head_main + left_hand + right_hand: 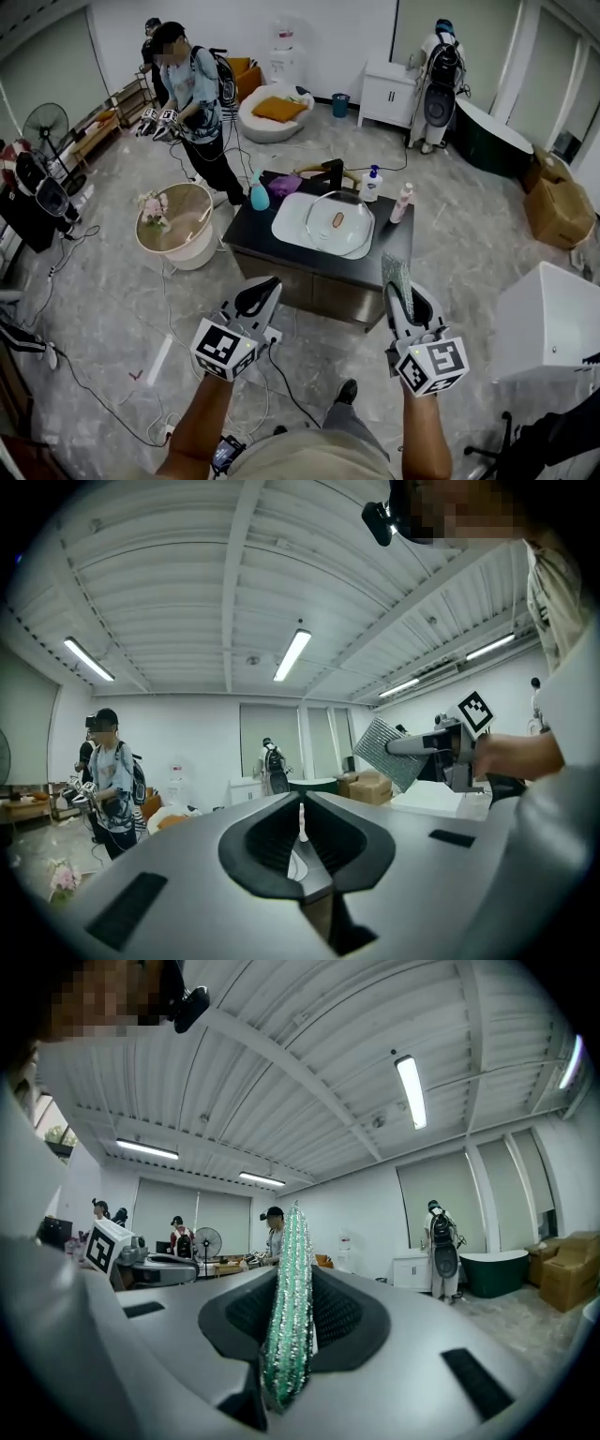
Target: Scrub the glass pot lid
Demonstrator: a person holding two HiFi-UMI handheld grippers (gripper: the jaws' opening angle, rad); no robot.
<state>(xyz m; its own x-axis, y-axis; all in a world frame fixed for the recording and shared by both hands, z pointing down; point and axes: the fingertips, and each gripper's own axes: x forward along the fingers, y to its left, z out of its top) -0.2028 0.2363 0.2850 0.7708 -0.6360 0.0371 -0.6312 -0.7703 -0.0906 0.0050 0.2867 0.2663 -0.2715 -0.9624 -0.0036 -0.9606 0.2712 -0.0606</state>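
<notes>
The glass pot lid [337,221] lies flat in the white sink basin [292,225] of a dark counter, ahead of both grippers. My left gripper [265,285] hangs short of the counter's near edge, its jaws shut with nothing between them [302,829]. My right gripper [398,287] is level with it on the right, shut on a green and silver scouring sponge [395,270] that stands on edge between the jaws [289,1307]. The left gripper view also catches the sponge [382,752] off to its right. Both grippers are well apart from the lid.
On the counter stand a blue bottle [259,195], a white pump bottle [371,184], a pink bottle [403,202] and a black faucet [330,174]. A round basket table [175,225] sits at left, a white cabinet [548,323] at right. A person [192,94] stands beyond; cables cross the floor.
</notes>
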